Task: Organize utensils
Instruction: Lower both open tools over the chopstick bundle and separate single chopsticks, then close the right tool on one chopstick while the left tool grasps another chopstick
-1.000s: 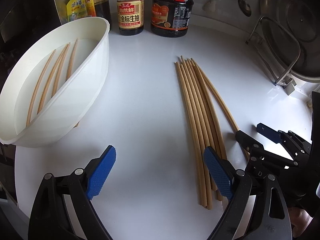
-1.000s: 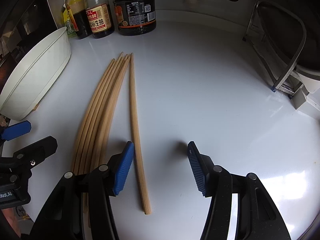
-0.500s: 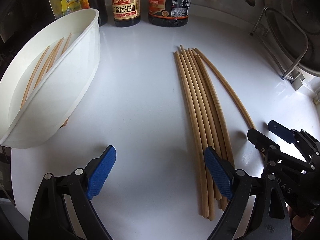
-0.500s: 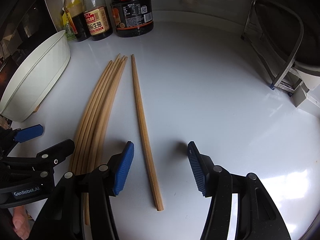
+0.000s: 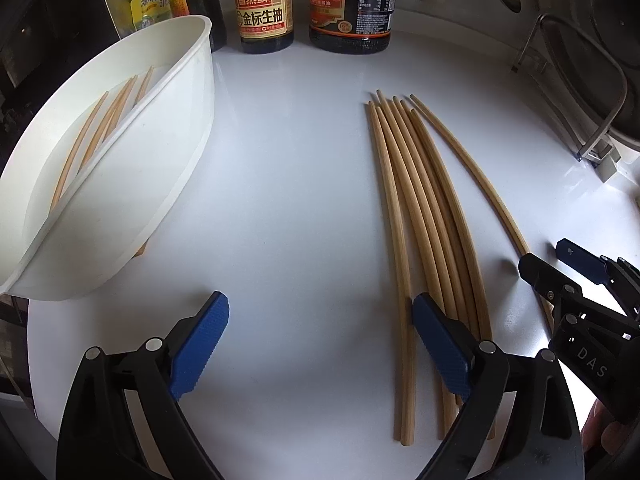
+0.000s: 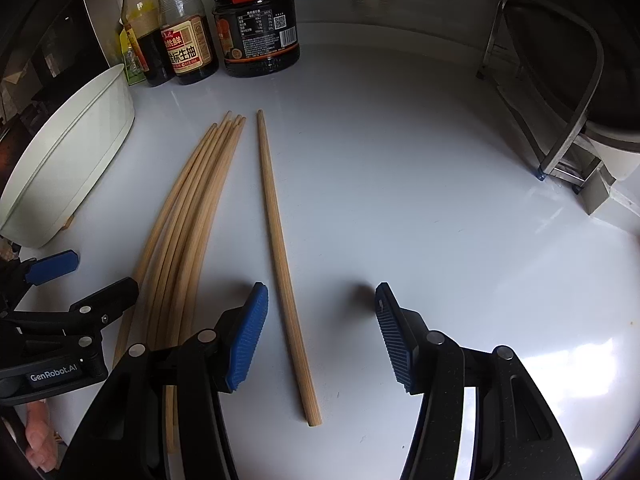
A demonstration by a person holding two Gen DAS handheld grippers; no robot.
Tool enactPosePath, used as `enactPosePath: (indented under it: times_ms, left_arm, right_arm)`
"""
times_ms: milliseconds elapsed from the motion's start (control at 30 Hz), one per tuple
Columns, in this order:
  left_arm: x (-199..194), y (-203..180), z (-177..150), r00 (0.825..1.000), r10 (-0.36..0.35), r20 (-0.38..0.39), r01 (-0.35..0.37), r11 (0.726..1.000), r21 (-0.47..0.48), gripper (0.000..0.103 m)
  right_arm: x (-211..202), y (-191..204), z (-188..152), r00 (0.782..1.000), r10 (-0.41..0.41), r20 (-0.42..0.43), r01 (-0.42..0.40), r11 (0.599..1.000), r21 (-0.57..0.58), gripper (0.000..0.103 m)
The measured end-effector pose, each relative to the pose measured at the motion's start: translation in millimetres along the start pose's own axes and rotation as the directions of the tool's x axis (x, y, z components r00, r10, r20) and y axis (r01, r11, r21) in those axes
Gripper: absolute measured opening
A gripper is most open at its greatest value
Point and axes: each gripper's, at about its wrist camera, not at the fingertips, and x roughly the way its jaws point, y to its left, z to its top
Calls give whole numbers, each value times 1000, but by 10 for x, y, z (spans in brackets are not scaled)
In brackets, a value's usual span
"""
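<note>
A bundle of wooden chopsticks (image 5: 416, 200) lies lengthwise on the white counter. One single chopstick (image 6: 276, 232) lies apart to its right. My right gripper (image 6: 322, 292) is open and straddles that chopstick's near half; the pads do not touch it. My left gripper (image 5: 320, 304) is open too, its right finger (image 5: 440, 344) over the bundle's near end. A white oval basket (image 5: 132, 184) at the left holds several chopsticks (image 5: 96, 136). In each wrist view the other gripper shows at the side edge.
Sauce bottles (image 5: 262, 4) and a dark jar (image 5: 352, 4) stand along the back wall. A metal rack (image 6: 560, 92) with a pot lid stands at the right. A hand (image 6: 40, 436) shows at the lower left of the right wrist view.
The single chopstick's near end has swung right, away from the bundle, and now lies between my right gripper's jaws. The left view has shifted a little toward the bundle. Both grippers stay open.
</note>
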Motion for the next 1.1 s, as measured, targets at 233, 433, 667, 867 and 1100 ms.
enactPosePath:
  times_ms: [233,433,667,867,1100]
  left_arm:
    - [38,-68,36,999,51,-3,-51,999,17,91]
    - [78,-94,142,997,73,-5,-72,997,12,91]
    - [99,-138,192,997,76,-1,-76,997,15,90]
    - [49,-181,181,999,41,27,-42,999,28,63]
    - [10,-218,164,999,23,39,-25,999,47,31]
  right_arm:
    - [-4,4,-6,1000,-4,5,4,1000,-3,53]
    - [8,-2,10,1000,-14,12,14,1000,-6,53]
    - [38,78,48,999,-24,32,25,999,-40,53]
    - [52,184,77,999,2,46,3,996,-90,36]
    - [69,318,94,999,6,54,2,990,-142,7]
